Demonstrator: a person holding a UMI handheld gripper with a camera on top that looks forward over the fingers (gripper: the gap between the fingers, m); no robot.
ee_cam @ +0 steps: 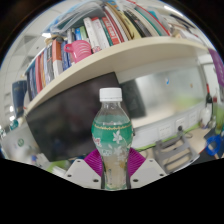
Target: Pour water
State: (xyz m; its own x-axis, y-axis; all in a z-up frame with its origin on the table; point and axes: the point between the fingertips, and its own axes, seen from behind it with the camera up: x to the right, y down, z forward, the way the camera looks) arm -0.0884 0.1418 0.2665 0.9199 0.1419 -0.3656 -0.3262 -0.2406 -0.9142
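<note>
**Bottle clamped, held upright at frame centre**

Gripper (114,168): both fingers closed on the water bottle (113,138), clamped at its lower body. Magenta pads (94,161) press against the bottle on either side; no gap visible at either pad.

Water bottle: clear plastic, white cap (111,95), green label (112,133) around the middle. Stands upright between the fingers, centre to lower centre of frame.

Background: bookshelf (120,55) crosses the upper half of the frame, tilted, rising left to right, with a row of books (85,38) on it. Dark monitor (70,118) sits at left of centre, behind the bottle. Light desk clutter at right, too blurred to identify.
</note>
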